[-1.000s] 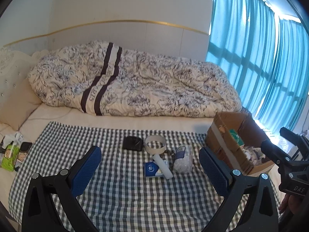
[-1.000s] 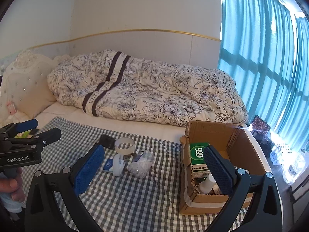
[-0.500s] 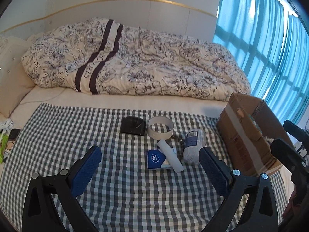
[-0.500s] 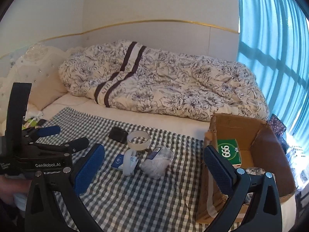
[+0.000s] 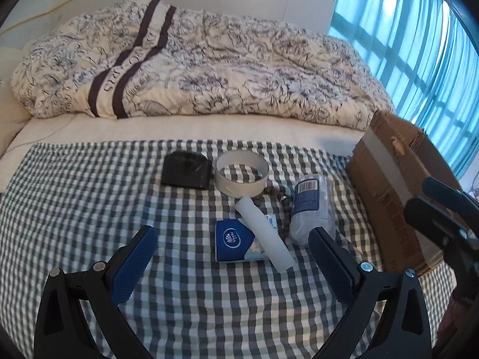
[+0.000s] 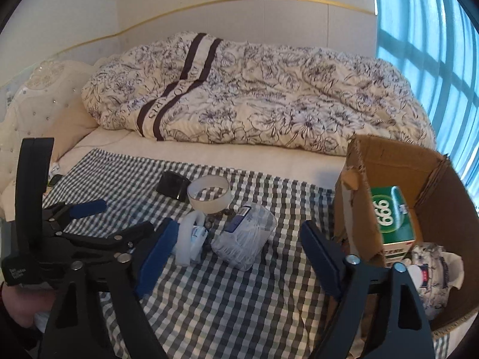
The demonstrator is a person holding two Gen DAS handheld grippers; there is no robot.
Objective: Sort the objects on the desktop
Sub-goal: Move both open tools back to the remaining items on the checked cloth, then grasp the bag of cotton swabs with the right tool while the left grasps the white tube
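Left gripper (image 5: 230, 257) spread wide, empty, nearer than right gripper (image 6: 233, 248), also spread. White tube (image 5: 263, 233) lies dead ahead, long axis diagonal, probably resting on tissue pack (image 5: 236, 245).

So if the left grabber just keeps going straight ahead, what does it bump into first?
Probably the blue tissue pack with the white tube lying across it; they sit right between the open left gripper fingers, though depth is hard to judge.
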